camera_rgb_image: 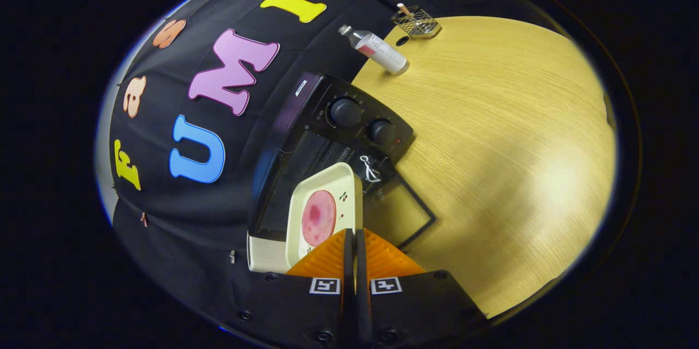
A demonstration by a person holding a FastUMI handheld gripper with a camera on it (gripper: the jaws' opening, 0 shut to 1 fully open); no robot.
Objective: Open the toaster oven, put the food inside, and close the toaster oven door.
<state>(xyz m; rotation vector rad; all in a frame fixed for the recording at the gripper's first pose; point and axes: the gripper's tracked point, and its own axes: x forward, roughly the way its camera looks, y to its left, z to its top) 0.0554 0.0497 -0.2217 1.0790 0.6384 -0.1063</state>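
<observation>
Jaws pinched on tray (326, 201) edge w/ food (318, 218), before open toaster oven (349, 119).

Tool (354, 240) clamps the tray (322, 201) of food (318, 218) before the open toaster oven (327, 136).

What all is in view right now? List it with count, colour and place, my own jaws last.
toaster oven: one, black with two dark knobs, on the table against the booth wall, door open
tray: one, cream, just ahead of the gripper, edge pinched between the jaws, over the open oven
food: one, pink round slice, on the tray
bottle: one, clear with white label, on the table beyond the oven
wire basket: one, metal, far side of the table beyond the bottle
table: one, light wood
gripper: one, jaws closed on the tray's near edge
</observation>
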